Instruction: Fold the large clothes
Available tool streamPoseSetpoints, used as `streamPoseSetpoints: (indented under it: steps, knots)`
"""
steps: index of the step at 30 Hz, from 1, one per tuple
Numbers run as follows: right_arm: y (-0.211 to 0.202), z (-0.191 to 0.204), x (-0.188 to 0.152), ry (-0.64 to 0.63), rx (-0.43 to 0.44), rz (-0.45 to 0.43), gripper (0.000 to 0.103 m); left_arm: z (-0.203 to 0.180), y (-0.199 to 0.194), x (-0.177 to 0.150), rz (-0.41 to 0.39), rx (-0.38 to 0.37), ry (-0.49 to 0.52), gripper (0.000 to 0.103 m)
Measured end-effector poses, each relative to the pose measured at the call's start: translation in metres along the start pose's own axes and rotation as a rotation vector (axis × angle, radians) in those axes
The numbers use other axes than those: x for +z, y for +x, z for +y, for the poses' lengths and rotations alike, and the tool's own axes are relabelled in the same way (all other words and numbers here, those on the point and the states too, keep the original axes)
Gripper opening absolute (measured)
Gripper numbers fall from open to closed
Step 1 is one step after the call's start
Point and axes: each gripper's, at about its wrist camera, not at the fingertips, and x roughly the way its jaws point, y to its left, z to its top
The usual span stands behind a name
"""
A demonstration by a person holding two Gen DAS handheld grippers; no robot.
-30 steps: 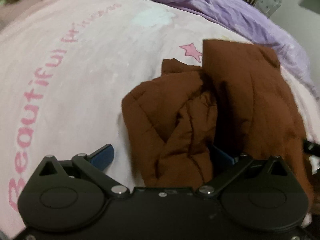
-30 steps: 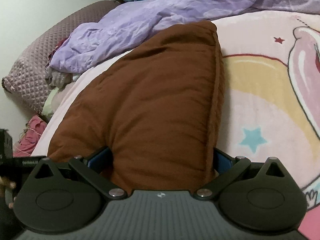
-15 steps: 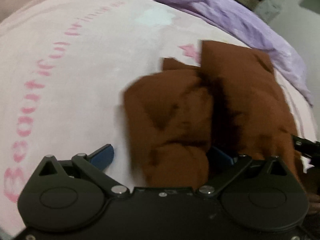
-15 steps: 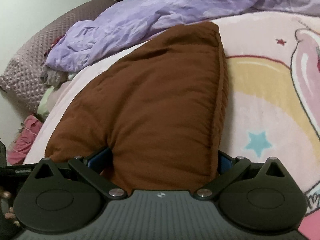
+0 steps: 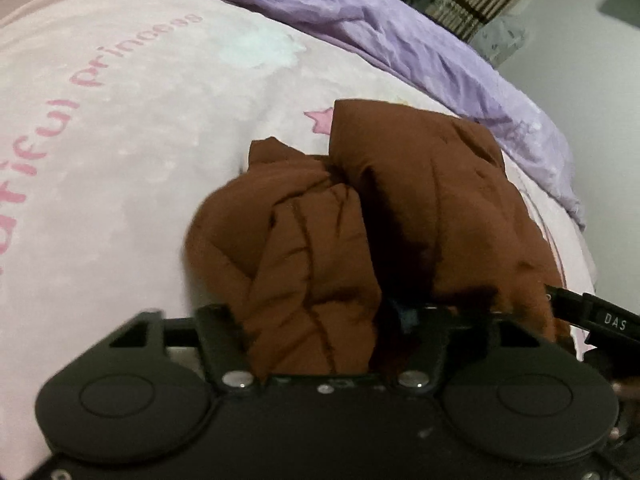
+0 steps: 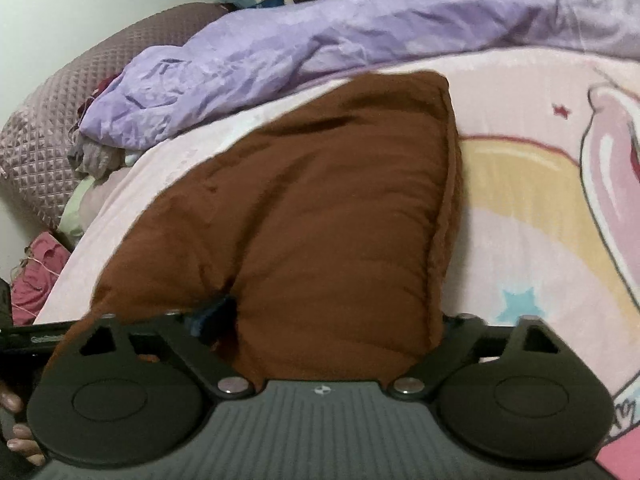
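A brown padded garment lies partly folded on a bed, spread over a pink blanket printed with pink lettering, stars and a cartoon figure. In the left wrist view it shows two parts: a flatter folded slab on the right and a bunched, creased wad on the left that runs down into the left claw. That claw's jaws have just been closing, and they now pinch the bunched brown cloth between them. In the right wrist view the garment looks like a thick wedge with a seamed edge along its right side, its near end filling the right claw. The right claw's jaws have also just been closing, only a little, and they stand wide with the thick fold pressed between them. A crumpled purple sheet lies along the far edge of the blanket, behind the garment. A quilted mauve pillow sits at the far left, and fingertips show at the lower left corner.
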Motion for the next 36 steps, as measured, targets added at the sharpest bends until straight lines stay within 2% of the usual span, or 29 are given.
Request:
streamPoseSetpoints:
  steps: [2,3,4,6,8,11,17,21,23,28,32,34,35,36]
  knots:
    - [-0.005,0.003,0.004,-0.001,-0.011,-0.012,0.073,0.0,-0.005,-0.001,-0.002,0.0,-0.001,0.041]
    - [-0.005,0.003,0.005,-0.005,-0.012,-0.013,0.067,0.0,-0.008,0.0,-0.01,-0.018,-0.01,0.018]
    - [-0.006,0.003,0.007,-0.004,-0.017,-0.015,0.064,0.002,-0.01,0.001,-0.01,-0.088,-0.04,0.018]
    - [-0.015,0.002,0.01,0.008,0.001,-0.029,0.056,0.0,-0.014,0.002,-0.034,-0.088,-0.045,0.017]
    - [-0.025,0.004,0.015,0.006,0.02,-0.046,0.053,-0.006,-0.023,0.001,-0.058,-0.109,-0.04,0.016]
    - [-0.043,0.013,0.027,-0.039,0.021,-0.079,0.053,-0.026,-0.038,0.007,-0.1,-0.157,0.009,0.015]
    - [-0.079,0.022,0.05,-0.111,0.011,-0.151,0.053,-0.069,-0.071,0.019,-0.189,-0.176,0.098,0.015]
    - [-0.1,0.001,0.059,-0.096,0.0,-0.18,0.053,-0.095,-0.059,0.023,-0.193,-0.231,0.107,0.015]
    - [-0.113,-0.019,0.061,-0.072,-0.023,-0.193,0.053,-0.106,-0.055,0.02,-0.186,-0.272,0.141,0.015]
    - [-0.152,-0.079,0.063,-0.025,-0.125,-0.236,0.054,-0.174,-0.003,0.024,-0.121,-0.363,0.187,0.015]
    - [-0.181,-0.137,0.056,0.041,-0.204,-0.26,0.055,-0.226,0.052,0.02,-0.04,-0.449,0.221,0.015]
    - [-0.183,-0.173,0.048,0.095,-0.23,-0.256,0.059,-0.243,0.088,0.014,0.03,-0.476,0.214,0.017]
    - [-0.179,-0.188,0.043,0.118,-0.238,-0.244,0.065,-0.246,0.109,0.012,0.08,-0.482,0.199,0.02]
    - [-0.17,-0.21,0.036,0.138,-0.241,-0.216,0.077,-0.248,0.129,0.008,0.123,-0.476,0.183,0.022]
